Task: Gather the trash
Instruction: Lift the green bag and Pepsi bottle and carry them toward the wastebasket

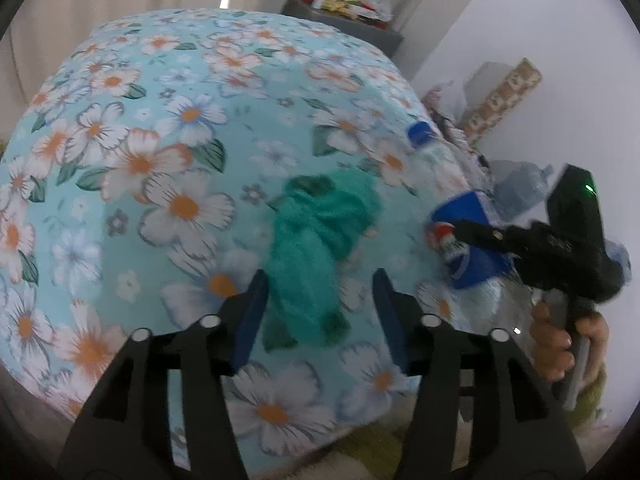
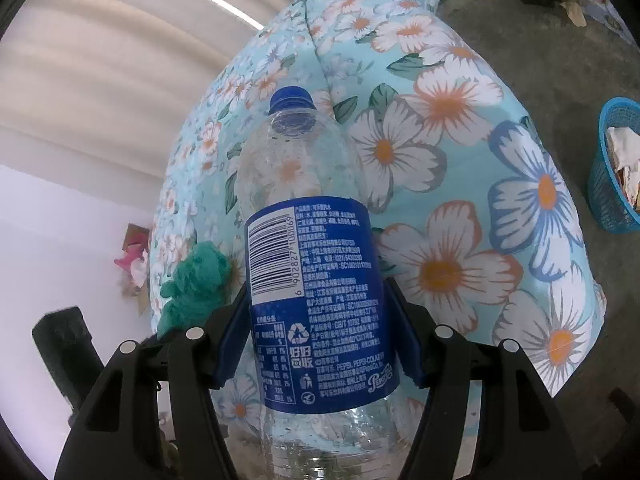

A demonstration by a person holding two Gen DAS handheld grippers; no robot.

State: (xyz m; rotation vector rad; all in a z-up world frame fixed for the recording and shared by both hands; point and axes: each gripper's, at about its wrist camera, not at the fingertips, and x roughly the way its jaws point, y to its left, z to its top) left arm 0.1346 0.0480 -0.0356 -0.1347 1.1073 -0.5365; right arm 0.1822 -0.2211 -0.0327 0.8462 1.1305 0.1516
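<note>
Right now your right gripper point(image 2: 320, 332) is clamping empty Pepsi bottle point(image 2: 316, 280) at label; keep squeeze steady, swinging toward blue basket point(image 2: 604, 196) at 3 o'clock. Left gripper point(image 1: 320, 304) jaws hanging apart over green cloth point(image 1: 316, 248) on bed point(image 1: 160, 140).

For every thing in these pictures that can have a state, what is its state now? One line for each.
Pepsi bottle: empty, blue cap on, gripped at the label.
Right hand-held gripper: shut on the Pepsi bottle.
Left hand-held gripper: open, holding nothing, above the green cloth.
Green cloth: crumpled, lying on the floral bedsheet.
Blue basket: on the floor, with paper trash inside.
</note>
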